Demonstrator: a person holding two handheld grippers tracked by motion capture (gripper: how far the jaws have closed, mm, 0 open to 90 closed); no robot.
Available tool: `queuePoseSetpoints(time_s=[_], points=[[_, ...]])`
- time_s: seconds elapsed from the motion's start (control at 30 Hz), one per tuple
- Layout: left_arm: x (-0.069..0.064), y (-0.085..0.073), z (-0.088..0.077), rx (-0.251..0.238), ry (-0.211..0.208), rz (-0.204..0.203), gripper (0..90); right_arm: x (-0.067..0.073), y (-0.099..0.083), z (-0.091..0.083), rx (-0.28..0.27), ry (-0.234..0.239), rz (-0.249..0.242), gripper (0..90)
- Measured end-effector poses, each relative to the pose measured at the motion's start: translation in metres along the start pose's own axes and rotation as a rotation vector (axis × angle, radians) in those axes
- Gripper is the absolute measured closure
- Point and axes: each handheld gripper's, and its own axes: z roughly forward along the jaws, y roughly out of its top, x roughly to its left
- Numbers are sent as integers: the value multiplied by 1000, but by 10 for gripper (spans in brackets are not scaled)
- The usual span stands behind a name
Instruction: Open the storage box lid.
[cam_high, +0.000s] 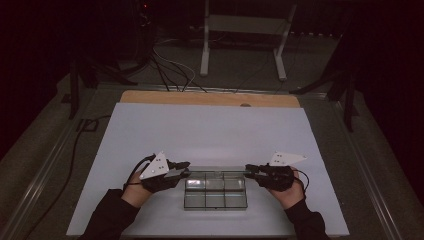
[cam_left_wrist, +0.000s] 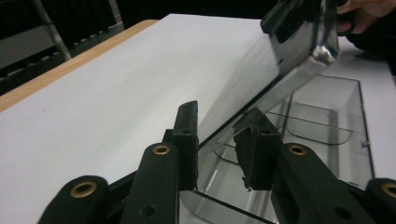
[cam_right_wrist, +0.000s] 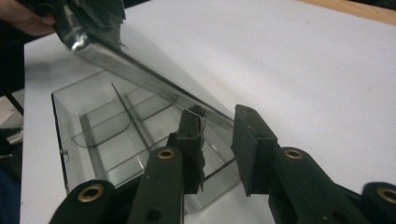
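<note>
- While two hands reach in from the table's near edge, a clear plastic compartment box (cam_high: 215, 194) sits on the white table (cam_high: 210, 130), close to that near edge and roughly midway along it.
- Its clear lid (cam_high: 216, 171) is raised off the box's open top and slopes up toward the far edge, with its lower edge at the box's far side.
- Thin dividers split the box into small compartments; they look empty, though the dim light makes this hard to confirm.
- At the lid's left end, the left gripper (cam_high: 184, 169) has its two black jaws around the lid's edge; in the left gripper view (cam_left_wrist: 219, 140) the lid's edge sits between the pads, which appear to press on it.
- At the lid's right end, the right gripper (cam_high: 249, 171) does likewise; in the right gripper view (cam_right_wrist: 218, 140) one pad touches the lid's edge and the other stands a little clear.
- A strip of bare wood (cam_high: 210, 98) shows along the table's far edge.
</note>
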Motion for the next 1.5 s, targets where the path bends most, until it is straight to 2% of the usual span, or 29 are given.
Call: queuePoseSetpoints(time_s=[0.5, 0.63, 0.73, 1.03, 1.47, 1.5], points=[[10, 2, 6, -3, 54, -37, 769, -7, 6, 5, -52, -30, 46, 749], [12, 1, 8, 12, 71, -47, 785, -6, 9, 9, -48, -55, 53, 735], [15, 0, 10, 11, 76, -63, 791, -7, 10, 11, -50, -68, 56, 735], [19, 1, 14, 13, 96, -76, 801, -9, 12, 19, -48, -102, 71, 748], [27, 1, 20, 10, 110, -137, 798, -10, 14, 25, -43, -144, 104, 760], [28, 1, 21, 10, 110, -154, 797, -10, 14, 26, -44, -146, 107, 760]])
